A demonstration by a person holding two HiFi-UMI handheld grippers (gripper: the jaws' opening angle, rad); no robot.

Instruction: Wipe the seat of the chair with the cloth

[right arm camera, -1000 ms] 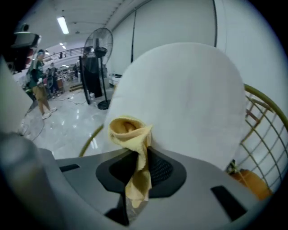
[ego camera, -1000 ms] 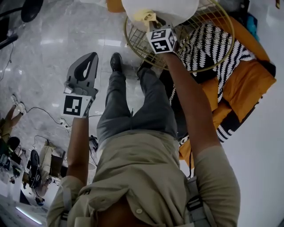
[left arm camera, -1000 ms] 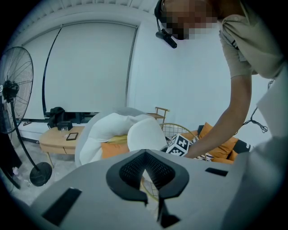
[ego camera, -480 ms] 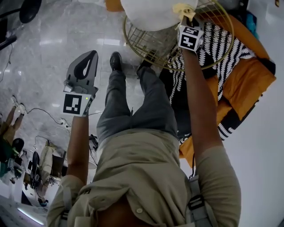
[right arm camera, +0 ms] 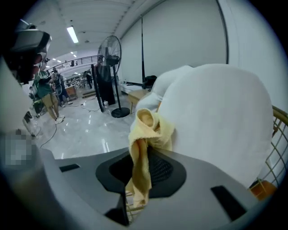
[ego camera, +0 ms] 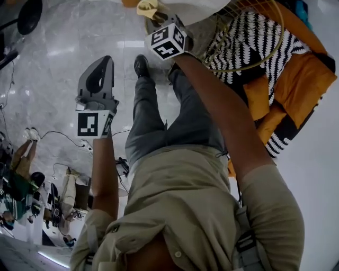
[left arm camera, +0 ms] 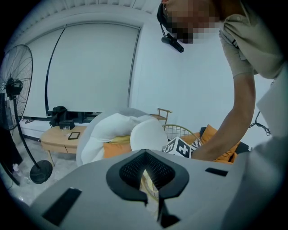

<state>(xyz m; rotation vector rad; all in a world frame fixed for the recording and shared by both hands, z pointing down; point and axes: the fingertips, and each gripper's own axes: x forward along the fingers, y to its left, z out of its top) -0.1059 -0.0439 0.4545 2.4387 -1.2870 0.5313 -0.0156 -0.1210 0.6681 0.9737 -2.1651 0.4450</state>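
Note:
My right gripper (ego camera: pixel 152 14) is shut on a yellow cloth (ego camera: pixel 145 7) at the top of the head view, by the left edge of the chair's white seat cushion (ego camera: pixel 198 5). In the right gripper view the cloth (right arm camera: pixel 145 130) bunches out past the jaws, against the white cushion (right arm camera: pixel 216 117). The chair's gold wire frame (ego camera: pixel 254 61) curves round below the cushion. My left gripper (ego camera: pixel 98 79) is held over the marble floor, left of the person's legs, shut with nothing in it. In the left gripper view the chair (left arm camera: pixel 135 134) lies ahead.
An orange sofa with black-and-white zigzag cushions (ego camera: pixel 296 84) stands to the right of the chair. A standing fan (right arm camera: pixel 110 56) and a low wooden table (left arm camera: pixel 58 134) are beyond it. Cables (ego camera: pixel 58 135) and other people (ego camera: pixel 21 159) are on the floor at left.
My right gripper carried the cloth to the right across the cushion, then swung back left to the chair's left edge. The left gripper has hardly moved.

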